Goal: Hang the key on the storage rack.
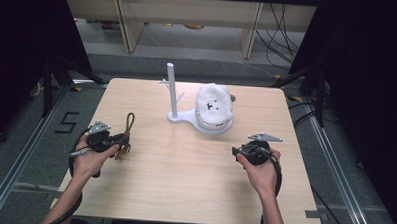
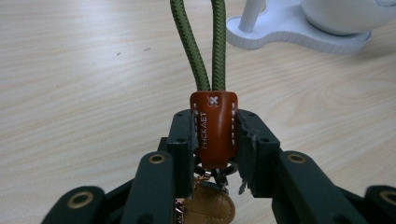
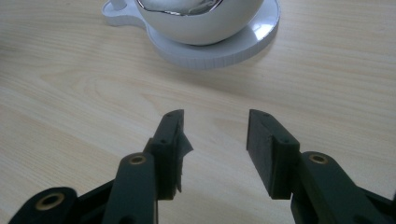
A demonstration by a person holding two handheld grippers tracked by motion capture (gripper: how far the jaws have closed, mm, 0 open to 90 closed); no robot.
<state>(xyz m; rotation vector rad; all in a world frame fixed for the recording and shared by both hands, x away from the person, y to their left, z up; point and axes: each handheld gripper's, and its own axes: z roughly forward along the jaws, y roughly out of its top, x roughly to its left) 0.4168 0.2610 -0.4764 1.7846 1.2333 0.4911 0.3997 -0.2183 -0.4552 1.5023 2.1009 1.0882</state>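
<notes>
1. Wooden table (image 1: 184, 166) carries a white stand (image 1: 198, 119) at its far centre.
2. Right gripper (image 3: 215, 140) hovers low near the right edge, jaws spread, nothing between them.
3. Left gripper (image 2: 215, 140) pinches the orange leather tab (image 2: 213, 126) of the green cord keychain (image 2: 205, 46), near the left edge.

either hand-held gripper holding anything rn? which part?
Left hand-held gripper is shut on the keychain, clamped at its orange leather tab, green cord loop pointing away. Right hand-held gripper is open, holding nothing.
</notes>
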